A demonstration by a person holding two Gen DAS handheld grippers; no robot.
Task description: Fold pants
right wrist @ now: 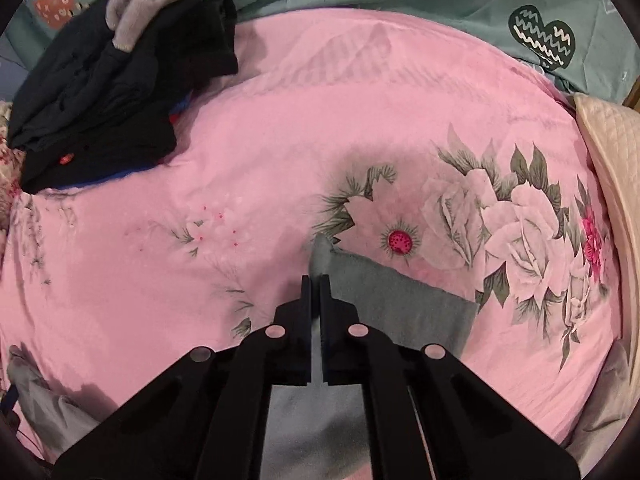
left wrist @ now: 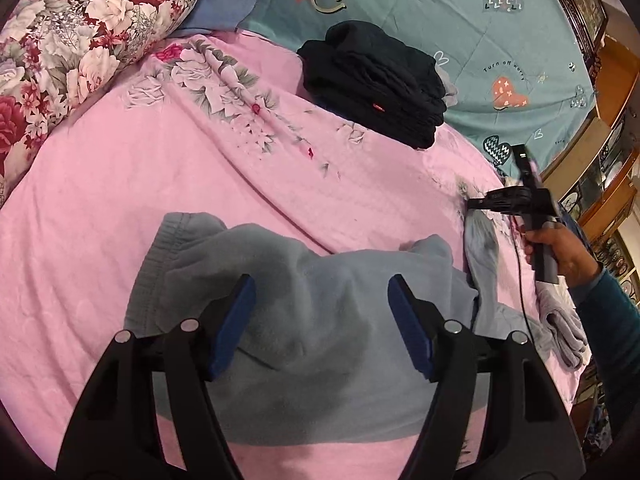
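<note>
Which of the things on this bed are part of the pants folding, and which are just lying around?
Part of the job:
- grey pants
- left gripper, jaws open over them
- right gripper, jaws shut on a pants edge

Just lying about:
- dark clothes pile
- floral pillow
- teal quilt
- pink bedspread

We see the light blue-grey fleece pants (left wrist: 320, 320) lying rumpled beneath our open left jaws, one leg pinched between our right jaws.

Under the black left gripper (left wrist: 322, 328) with blue pads (left wrist: 236, 324) lie light blue-grey pants (left wrist: 320, 280). The bed sheet (left wrist: 100, 200) is pink with pale flowers. Far ahead sit dark navy clothes (left wrist: 376, 84). Beyond them is a teal blanket (left wrist: 460, 20) with hearts.
</note>
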